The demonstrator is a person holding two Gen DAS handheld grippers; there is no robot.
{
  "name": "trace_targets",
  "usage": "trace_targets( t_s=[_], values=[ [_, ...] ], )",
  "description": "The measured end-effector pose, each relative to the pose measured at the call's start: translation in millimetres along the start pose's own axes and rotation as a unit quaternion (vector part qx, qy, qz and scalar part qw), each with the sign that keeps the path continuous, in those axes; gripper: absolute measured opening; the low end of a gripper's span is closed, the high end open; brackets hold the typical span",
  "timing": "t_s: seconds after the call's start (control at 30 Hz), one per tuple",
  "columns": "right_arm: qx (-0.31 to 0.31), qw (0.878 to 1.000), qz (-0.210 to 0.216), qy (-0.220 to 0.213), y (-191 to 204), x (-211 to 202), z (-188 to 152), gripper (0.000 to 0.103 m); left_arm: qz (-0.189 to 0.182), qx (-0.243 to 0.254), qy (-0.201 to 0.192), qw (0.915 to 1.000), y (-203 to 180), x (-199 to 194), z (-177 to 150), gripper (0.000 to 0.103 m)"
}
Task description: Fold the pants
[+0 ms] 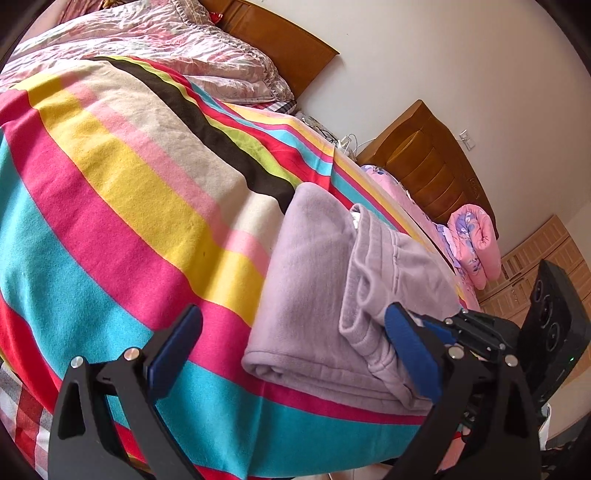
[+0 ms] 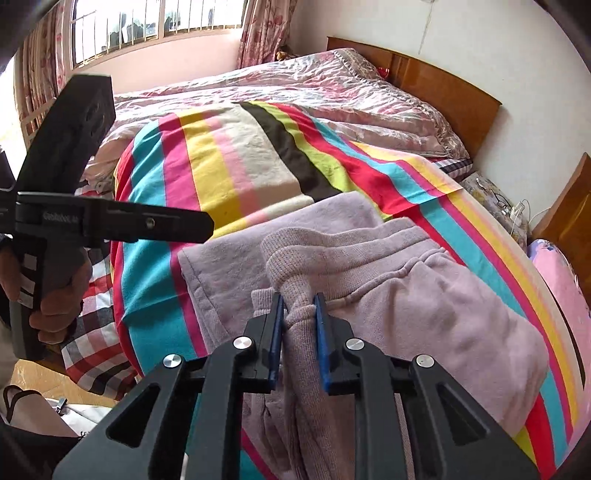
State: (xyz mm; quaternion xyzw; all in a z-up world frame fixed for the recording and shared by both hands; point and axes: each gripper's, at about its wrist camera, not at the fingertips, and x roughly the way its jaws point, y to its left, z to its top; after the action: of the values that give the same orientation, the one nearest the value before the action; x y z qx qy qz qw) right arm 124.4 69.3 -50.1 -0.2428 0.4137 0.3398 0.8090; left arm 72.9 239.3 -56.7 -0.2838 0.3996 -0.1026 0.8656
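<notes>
Pants (image 2: 369, 280) pinched in right gripper (image 2: 299, 306) — left gripper (image 1: 291, 332) agape.

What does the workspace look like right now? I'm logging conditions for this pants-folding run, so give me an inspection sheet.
Surface: striped blanket spread over a bed, a pink floral quilt behind it.
Job's things: lilac pants lie partly folded near the bed's edge; one ribbed cuff is bunched up.
Clutter: a rolled pink floral bundle on the neighbouring bed.
Grippers: left tool open, nothing between its pads, beside the pants; right tool shut on the pants' cuff.
Cables: white leads and a plug lie between the beds.
Surroundings: wooden headboard, white wall, barred window with floral curtains, checked sheet hanging below the blanket.
</notes>
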Motion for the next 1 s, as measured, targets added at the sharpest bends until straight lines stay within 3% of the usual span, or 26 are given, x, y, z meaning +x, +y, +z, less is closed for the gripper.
trace_targets(
  t_s=[0.07,0.1,0.13,0.17,0.27,0.4,0.43,0.47,0.63,0.83,1.0],
  values=[
    [-0.005,1.000,-0.003,-0.012,4,-5,-3,0.035,0.005,0.004,0.004,1.0000,0,1,-3,0.099],
    [-0.001,1.000,0.021,-0.011,2,-11,-3,0.042,0.008,0.005,0.004,0.9999,2,0,-3,0.099],
    [0.004,0.999,0.048,-0.019,-1,-22,-5,0.063,0.009,0.004,0.004,0.9999,3,-1,-4,0.099],
    [0.005,0.998,0.056,-0.034,-4,-36,-9,0.069,0.011,0.003,0.003,0.9999,5,-2,-3,0.099],
    [-0.046,0.997,0.030,-0.052,-3,-71,-36,0.069,0.010,0.002,-0.005,0.9999,8,-7,-1,0.099],
    [-0.095,0.995,-0.010,-0.026,1,-81,-74,0.066,-0.006,0.005,-0.001,1.0000,2,-1,0,0.099],
    [-0.104,0.994,-0.017,-0.023,5,-80,-78,0.062,-0.010,0.008,0.002,0.9999,-1,1,-1,0.099],
    [-0.122,0.992,-0.032,-0.021,11,-79,-81,0.057,-0.013,0.010,0.007,0.9998,-3,5,-2,0.099],
    [-0.228,0.969,-0.095,-0.001,45,-54,-89,0.054,-0.020,0.025,0.019,0.9993,-15,8,-11,0.099],
    [-0.200,0.973,-0.112,-0.009,42,-41,-71,0.043,-0.010,0.019,0.010,0.9997,-10,-3,-14,0.099],
    [-0.215,0.968,-0.127,0.002,44,-28,-69,0.043,-0.009,0.014,0.012,0.9998,-6,-2,-12,0.100]
  ],
)
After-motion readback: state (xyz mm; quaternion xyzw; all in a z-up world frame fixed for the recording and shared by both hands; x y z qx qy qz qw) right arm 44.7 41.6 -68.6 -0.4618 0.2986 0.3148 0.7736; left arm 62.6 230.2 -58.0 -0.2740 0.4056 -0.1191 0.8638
